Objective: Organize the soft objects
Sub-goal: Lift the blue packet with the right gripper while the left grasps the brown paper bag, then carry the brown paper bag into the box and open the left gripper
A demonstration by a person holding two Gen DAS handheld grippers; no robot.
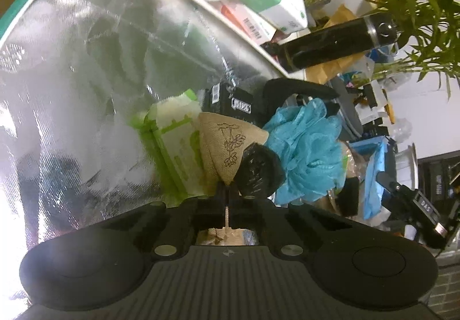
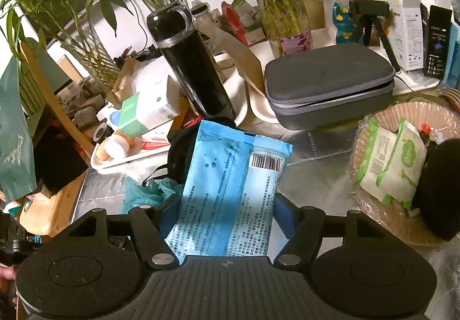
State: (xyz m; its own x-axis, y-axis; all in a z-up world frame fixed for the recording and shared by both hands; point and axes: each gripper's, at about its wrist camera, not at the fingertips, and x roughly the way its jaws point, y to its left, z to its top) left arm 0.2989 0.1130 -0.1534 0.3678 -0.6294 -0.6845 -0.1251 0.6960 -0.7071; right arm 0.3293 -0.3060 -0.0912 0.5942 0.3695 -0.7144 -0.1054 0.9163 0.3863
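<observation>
Left claw (image 1: 227, 190) pinching burlap sachet (image 1: 227, 144); right claw (image 2: 227, 213) clamping blue packet (image 2: 230, 193); foil-covered table (image 1: 72, 90) cluttered.

Around your black flask (image 2: 191, 61) you have a grey zip case (image 2: 330, 90) to its right, a green-and-white carton (image 2: 146, 113) on a white tray (image 2: 129, 159) to its left, glass vases of green stems (image 2: 283, 4) behind it, and white boxes (image 2: 408, 30) far right.

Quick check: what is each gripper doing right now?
Left gripper: shut on the burlap pouch.
Right gripper: holding the blue packet.
</observation>
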